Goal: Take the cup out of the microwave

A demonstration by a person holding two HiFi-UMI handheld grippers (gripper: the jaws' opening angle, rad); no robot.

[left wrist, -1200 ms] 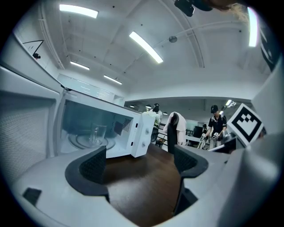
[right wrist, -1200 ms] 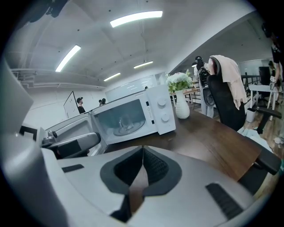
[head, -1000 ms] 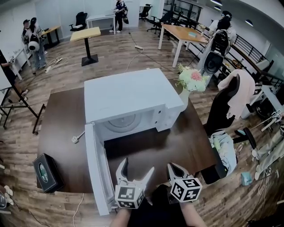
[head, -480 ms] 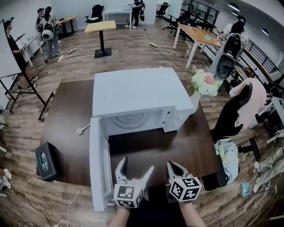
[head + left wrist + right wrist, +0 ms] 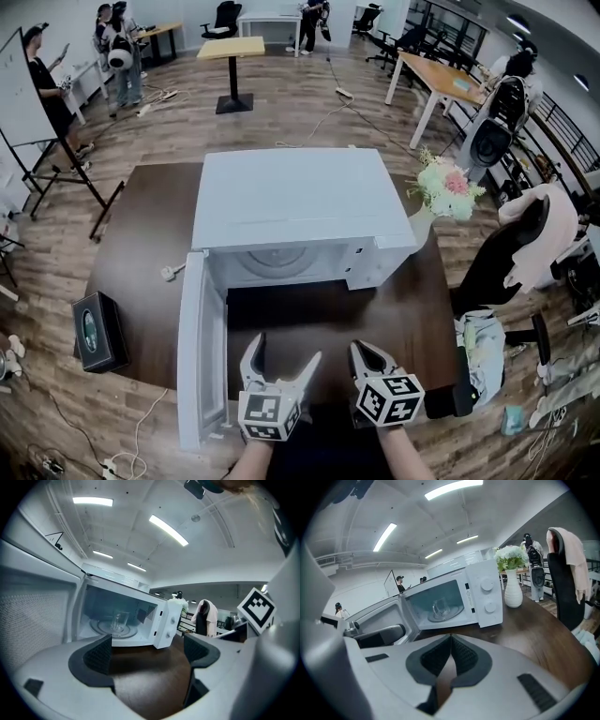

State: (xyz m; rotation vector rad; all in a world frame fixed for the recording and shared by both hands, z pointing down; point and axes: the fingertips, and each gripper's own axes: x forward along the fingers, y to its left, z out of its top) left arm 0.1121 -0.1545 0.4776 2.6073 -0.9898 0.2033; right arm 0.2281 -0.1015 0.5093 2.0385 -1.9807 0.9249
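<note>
A white microwave stands on the dark wooden table, its door swung open to the left. Inside, on the glass turntable, a clear glass cup stands upright; the right gripper view also shows the cup. In the head view the cavity roof hides it. My left gripper is open and empty at the table's near edge, in front of the cavity. My right gripper is beside it, shut on nothing. Both are well short of the microwave.
A white vase of flowers stands at the microwave's right corner. A black box sits at the table's left front corner, and the microwave's plug lies left of the door. An office chair draped with cloth stands to the right.
The head view has shifted, so the microwave sits a little further right and lower in frame. Both grippers stay at the table's near edge with unchanged jaws.
</note>
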